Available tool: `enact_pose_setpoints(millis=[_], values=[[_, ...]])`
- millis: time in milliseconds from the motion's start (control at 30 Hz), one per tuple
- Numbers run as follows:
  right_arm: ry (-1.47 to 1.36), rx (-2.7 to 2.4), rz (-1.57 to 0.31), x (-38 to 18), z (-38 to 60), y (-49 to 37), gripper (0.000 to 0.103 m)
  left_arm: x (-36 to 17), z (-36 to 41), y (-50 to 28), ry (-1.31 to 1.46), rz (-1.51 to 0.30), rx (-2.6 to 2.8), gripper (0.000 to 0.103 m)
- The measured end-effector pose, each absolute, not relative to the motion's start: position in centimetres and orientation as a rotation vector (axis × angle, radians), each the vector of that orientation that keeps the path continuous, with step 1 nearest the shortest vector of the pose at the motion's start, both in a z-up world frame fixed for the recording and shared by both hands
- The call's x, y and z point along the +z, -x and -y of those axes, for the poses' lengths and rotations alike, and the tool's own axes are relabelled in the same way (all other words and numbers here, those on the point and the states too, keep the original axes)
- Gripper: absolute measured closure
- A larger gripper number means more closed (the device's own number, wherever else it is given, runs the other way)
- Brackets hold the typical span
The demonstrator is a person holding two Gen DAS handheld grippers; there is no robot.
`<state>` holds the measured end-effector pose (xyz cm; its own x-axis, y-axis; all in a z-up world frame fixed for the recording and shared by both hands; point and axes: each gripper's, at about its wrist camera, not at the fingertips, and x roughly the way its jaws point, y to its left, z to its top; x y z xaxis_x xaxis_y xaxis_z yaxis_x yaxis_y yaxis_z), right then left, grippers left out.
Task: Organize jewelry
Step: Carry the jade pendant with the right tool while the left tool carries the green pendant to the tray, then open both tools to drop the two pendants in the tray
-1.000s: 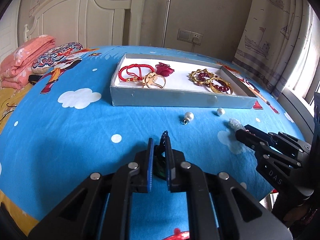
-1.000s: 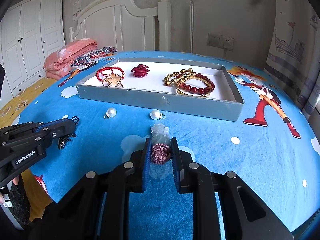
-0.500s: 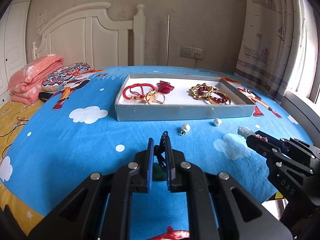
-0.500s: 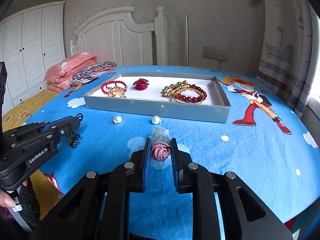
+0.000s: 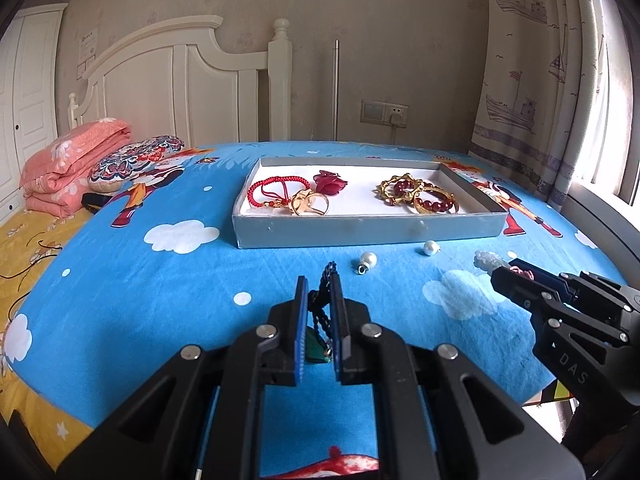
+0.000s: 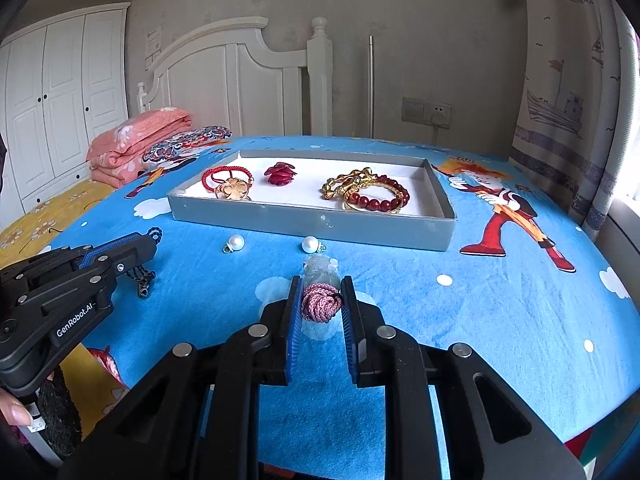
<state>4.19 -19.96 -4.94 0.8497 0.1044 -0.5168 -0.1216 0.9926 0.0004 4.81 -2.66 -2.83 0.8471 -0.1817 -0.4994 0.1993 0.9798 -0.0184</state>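
Far left, beyond the table: folded pink blanket (image 5: 72,160) on a yellow bedspread, patterned cushion (image 5: 136,160) beside it, white headboard (image 5: 180,84) behind.

Left gripper (image 5: 319,292) low over the blue cartoon tablecloth (image 5: 120,280), nose angled down toward the tray; fingers pinching a black chain necklace (image 5: 322,308), nearly pressed together around it. Chain's long axis roughly vertical between the pads: a short loop poking up past the tips, the rest hanging down with a green pendant (image 5: 316,350) at the bottom. Seen from the right wrist camera, the same gripper (image 6: 150,240) with chain links (image 6: 140,276) and a small clasp dangling below it, just above the cloth.

Ahead, a shallow grey tray (image 5: 360,232), long axis running left to right. Inside, from the left: red cord bracelet (image 5: 272,192), gold ring-shaped piece (image 5: 308,202) touching it, dark red flower (image 5: 330,182), then, well apart, a gold bangle (image 5: 400,190) overlapping a red bead bracelet (image 5: 436,202).

In front of the tray, on the cloth: two pearl earrings, left pearl (image 6: 236,243) and right pearl (image 6: 311,245), apart from each other.

Right gripper (image 6: 320,294) also angled down, fingers clamped on a pink braided cord knot (image 6: 320,306); a clear, pale pendant (image 6: 320,270) jutting forward past the tips, pointing toward the tray. Whether it touches the cloth: cannot tell.

Far right: curtain with ship print (image 5: 528,80).
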Motion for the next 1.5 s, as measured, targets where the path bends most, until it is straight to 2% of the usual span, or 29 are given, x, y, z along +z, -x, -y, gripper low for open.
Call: enact_pose_setpoints(millis=[433,933,1333,1433,1500], values=[[0.014,0.096,-0.486,-1.8,20.4,-6.7,0.085,0.6,3.6,-7.2,-0.021,-0.462,-0.215,0.093],[0.035,0.073,-0.524,0.4,20.8,-14.6,0.085,4.7,5.8,-15.6,-0.037,-0.466,-0.224,0.093],[0.039,0.078,-0.600,-0.4,20.3,-21.5,0.084,2.8,7.3,-23.1,-0.061,-0.555,-0.147,0.093],[0.024,0.084,-0.644,-1.0,20.4,-22.7,0.083,1.7,6.7,-24.0,-0.046,-0.594,-0.130,0.089],[0.007,0.080,-0.649,-1.2,20.8,-22.9,0.081,1.2,6.2,-24.2,-0.037,-0.608,-0.115,0.081]])
